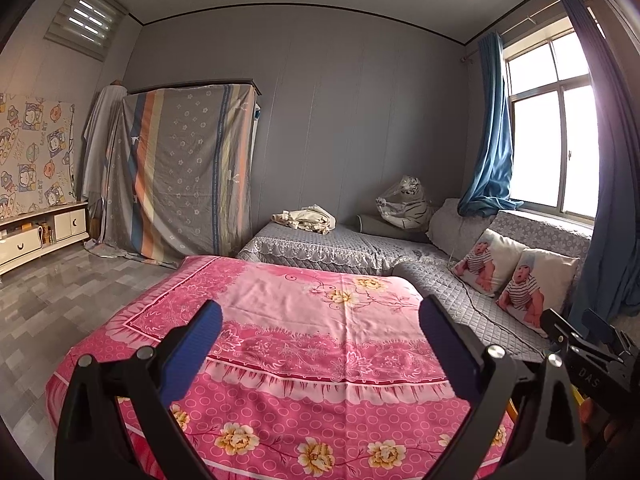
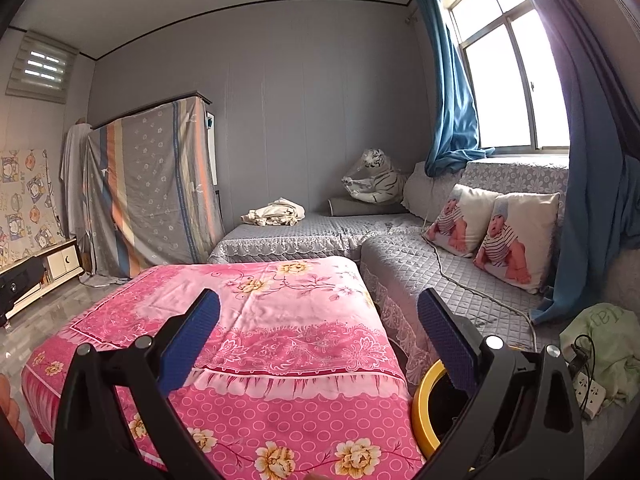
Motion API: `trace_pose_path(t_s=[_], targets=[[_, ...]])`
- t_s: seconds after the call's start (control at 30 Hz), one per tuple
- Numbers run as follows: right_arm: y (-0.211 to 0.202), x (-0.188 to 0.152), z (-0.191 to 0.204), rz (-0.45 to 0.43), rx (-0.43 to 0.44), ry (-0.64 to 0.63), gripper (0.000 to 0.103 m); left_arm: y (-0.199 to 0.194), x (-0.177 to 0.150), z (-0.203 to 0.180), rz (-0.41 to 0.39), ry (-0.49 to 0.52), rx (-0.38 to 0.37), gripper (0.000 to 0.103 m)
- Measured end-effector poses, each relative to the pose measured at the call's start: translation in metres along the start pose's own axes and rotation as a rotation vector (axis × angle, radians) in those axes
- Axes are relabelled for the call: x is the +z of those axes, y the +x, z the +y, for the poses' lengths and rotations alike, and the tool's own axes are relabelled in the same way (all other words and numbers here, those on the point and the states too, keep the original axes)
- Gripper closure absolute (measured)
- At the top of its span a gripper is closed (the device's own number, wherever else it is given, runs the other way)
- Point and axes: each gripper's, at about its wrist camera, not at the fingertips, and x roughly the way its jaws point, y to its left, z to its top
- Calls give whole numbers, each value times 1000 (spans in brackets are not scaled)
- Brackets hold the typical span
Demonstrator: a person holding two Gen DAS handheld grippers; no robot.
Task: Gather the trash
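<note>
Both the left gripper [image 1: 320, 348] and right gripper [image 2: 318, 344] are hovering wide open, holding nothing, above the pink floral cloth-covered table [image 1: 280, 320]. No trash is showing; the yellow-rimmed black bin [image 2: 426, 408] is sitting just below-right of the right gripper, so searching seems next.

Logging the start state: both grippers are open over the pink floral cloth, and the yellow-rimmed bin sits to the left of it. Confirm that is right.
Wrong side. In the right wrist view, the yellow-rimmed bin sits to the right of the pink floral cloth, beside the sofa. The left gripper and right gripper are open over it.
</note>
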Motion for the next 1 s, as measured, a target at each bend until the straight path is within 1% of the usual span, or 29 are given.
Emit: trace_pose_path(t_s=[0.27, 1.0], targets=[[5, -1, -1, 19, 5, 7, 8, 0, -2, -2, -2, 9, -4, 8], [7, -5, 2, 34, 19, 3, 8, -2, -1, 1, -11, 9, -14, 8]])
